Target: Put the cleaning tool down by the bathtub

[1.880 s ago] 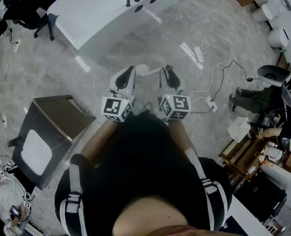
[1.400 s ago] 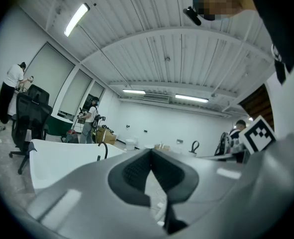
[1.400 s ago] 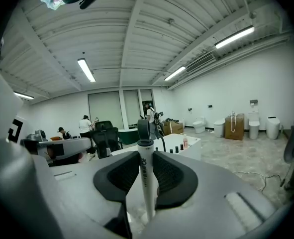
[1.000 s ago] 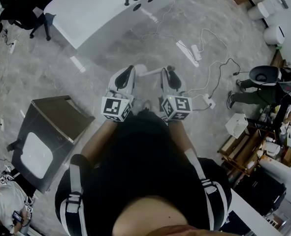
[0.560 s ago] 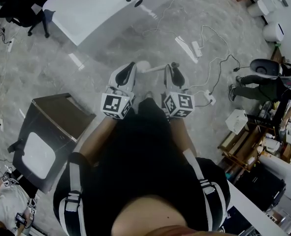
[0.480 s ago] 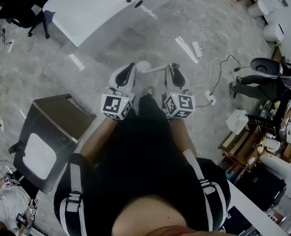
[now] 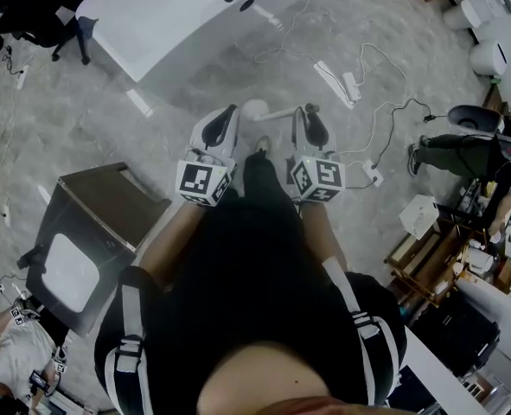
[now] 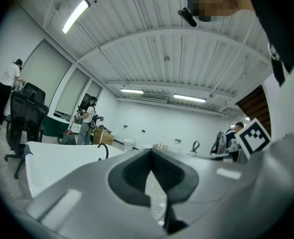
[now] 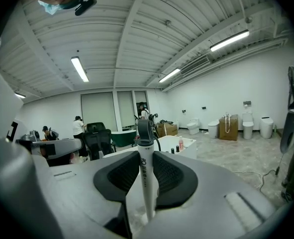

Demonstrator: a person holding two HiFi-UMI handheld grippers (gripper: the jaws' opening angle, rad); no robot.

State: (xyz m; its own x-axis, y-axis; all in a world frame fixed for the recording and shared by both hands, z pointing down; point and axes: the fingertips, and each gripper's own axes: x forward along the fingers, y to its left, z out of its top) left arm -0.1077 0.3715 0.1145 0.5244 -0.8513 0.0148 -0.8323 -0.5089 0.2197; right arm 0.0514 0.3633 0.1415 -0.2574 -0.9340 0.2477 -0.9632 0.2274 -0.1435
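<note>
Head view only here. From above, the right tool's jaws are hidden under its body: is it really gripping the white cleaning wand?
Observer: Yes. The right gripper view shows the right tool clamped on the white handle of the cleaning wand.
Operator: How does the wand sit?
Observer: Upright between the jaws, with its dark end on top.
Operator: And the left tool?
Observer: The left gripper view shows the left tool with its jaws together and nothing between them.
</note>
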